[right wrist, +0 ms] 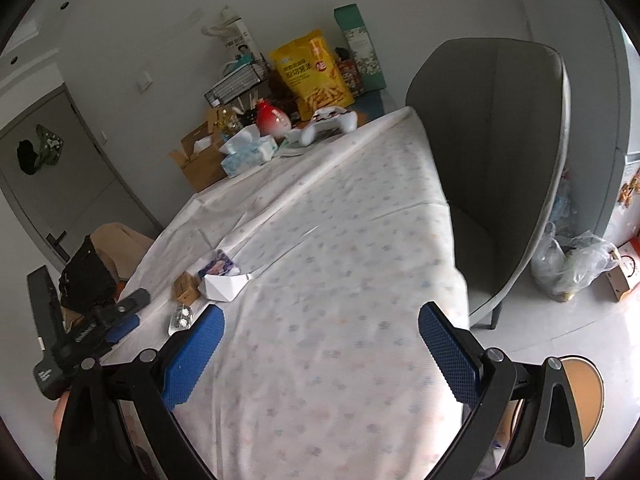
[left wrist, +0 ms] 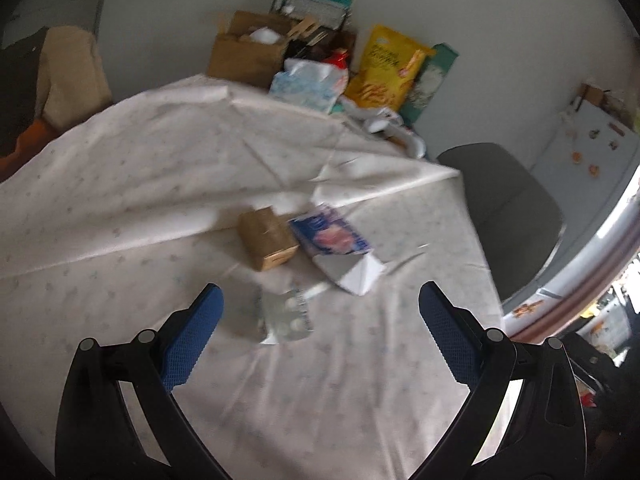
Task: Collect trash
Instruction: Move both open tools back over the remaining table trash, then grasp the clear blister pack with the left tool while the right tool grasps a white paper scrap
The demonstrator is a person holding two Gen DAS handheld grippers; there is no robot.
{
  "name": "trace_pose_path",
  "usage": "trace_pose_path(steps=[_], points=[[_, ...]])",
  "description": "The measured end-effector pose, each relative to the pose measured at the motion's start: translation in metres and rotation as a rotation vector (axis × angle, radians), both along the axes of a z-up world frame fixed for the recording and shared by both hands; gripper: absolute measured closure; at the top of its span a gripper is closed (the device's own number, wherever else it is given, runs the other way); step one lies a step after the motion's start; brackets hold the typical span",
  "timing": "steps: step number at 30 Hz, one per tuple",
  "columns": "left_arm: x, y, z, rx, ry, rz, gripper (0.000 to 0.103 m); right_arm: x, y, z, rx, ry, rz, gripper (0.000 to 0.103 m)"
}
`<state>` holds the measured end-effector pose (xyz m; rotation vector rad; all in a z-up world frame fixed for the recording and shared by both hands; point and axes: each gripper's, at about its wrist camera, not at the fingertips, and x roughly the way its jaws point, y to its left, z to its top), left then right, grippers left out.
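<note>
Covering the table, a patterned cloth (left wrist: 160,184) bears scattered trash beneath both wide-open, empty tongs (left wrist: 320,304) (right wrist: 320,320).

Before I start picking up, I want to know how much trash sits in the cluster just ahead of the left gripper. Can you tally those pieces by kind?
Small brown cardboard box: 1
Blue and pink printed wrapper: 1
Folded white paper piece: 1
Silver blister pack: 1
Total: 4 pieces, all lying on the tablecloth.
</note>
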<state>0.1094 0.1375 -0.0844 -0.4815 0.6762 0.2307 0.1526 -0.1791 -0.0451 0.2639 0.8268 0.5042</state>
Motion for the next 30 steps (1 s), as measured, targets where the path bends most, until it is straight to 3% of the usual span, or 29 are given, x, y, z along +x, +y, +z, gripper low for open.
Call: trace_pose_path(steps=[6,11,13,15,17,25,30], points=[[0.008,0.007,-0.015,0.028,0.067,0.053,0.006,0.002,-0.001,-0.007,-0.001,0.008,-0.010,0.008],[0.016,0.013,-0.031,-0.015,0.101,0.062,0.007,0.007,-0.003,-0.012,0.003,0.027,-0.013,0.008],[0.017,0.015,-0.035,-0.041,0.096,0.064,0.017,0.008,-0.002,-0.013,-0.002,0.027,-0.006,0.008],[0.019,0.015,-0.041,-0.066,0.107,0.044,0.055,0.008,-0.001,-0.012,-0.007,0.020,-0.001,0.008],[0.018,0.020,-0.047,-0.108,0.107,0.040,0.071,0.009,0.001,-0.010,-0.011,0.008,0.005,0.008],[0.001,0.033,-0.033,-0.145,0.003,0.045,0.075,0.012,0.027,0.001,-0.029,-0.018,0.067,0.008],[-0.009,0.043,-0.022,-0.139,-0.031,0.061,0.075,0.016,0.071,0.008,-0.087,-0.054,0.160,0.008]])
